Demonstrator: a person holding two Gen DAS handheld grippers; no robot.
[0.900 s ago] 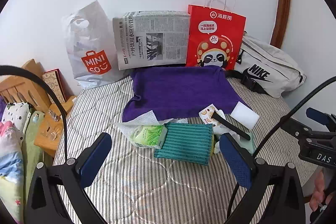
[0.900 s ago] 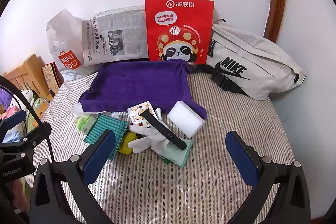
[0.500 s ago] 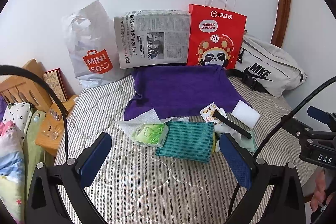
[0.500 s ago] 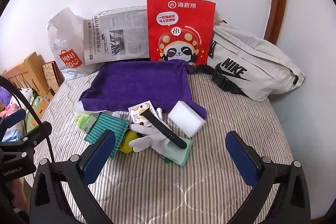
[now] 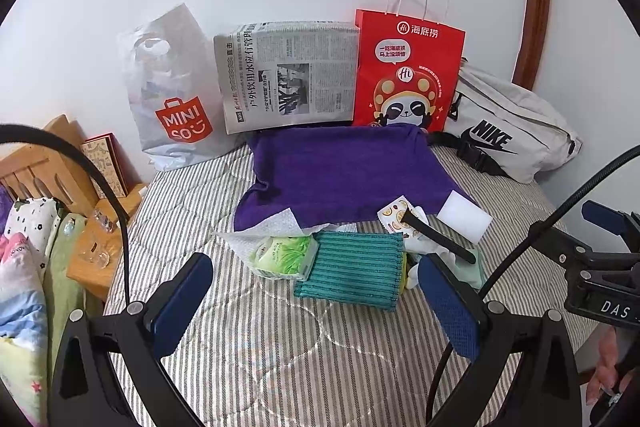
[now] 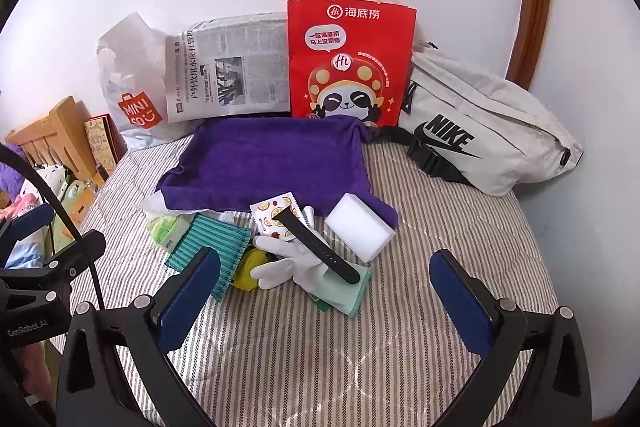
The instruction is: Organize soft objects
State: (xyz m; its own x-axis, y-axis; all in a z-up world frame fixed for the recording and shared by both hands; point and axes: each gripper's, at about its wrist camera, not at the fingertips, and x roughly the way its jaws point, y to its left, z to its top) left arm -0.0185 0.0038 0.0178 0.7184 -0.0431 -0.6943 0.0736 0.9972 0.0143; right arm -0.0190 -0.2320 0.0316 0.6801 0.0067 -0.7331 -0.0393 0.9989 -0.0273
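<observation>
The soft objects lie in a loose pile on the striped mattress (image 6: 320, 355), at the near edge of the purple towel (image 6: 272, 167), which is spread flat and serves as the reference here.

Just in front of the towel's near left corner: a green wet-wipe pack (image 5: 285, 254) resting on a crumpled white tissue sheet (image 5: 264, 233). Touching the pack on its right is a teal ribbed cloth (image 5: 354, 269). At the cloth's right edge a yellow item (image 6: 250, 269) is partly hidden; what it is cannot be told. Beside it lies a white glove (image 6: 292, 261), overlapping a pale green folded cloth (image 6: 346, 291). A black strap (image 6: 316, 245) lies diagonally across the glove, its upper end on a fruit-print sachet (image 6: 274, 215). A white sponge block (image 6: 360, 231) sits on the towel's near right corner.

Behind the towel, against the wall, left to right: a white Miniso plastic bag (image 5: 172, 99), a folded newspaper (image 5: 286, 77), a red paper bag with a panda (image 5: 408, 71), and a grey Nike waist bag (image 6: 480, 131).

Left gripper (image 5: 316, 301): jaws wide apart, nothing between them, hovering over bare mattress in front of the teal cloth. Right gripper (image 6: 326, 301): jaws wide apart, nothing gripped, hovering near the glove and green cloth without contact.
</observation>
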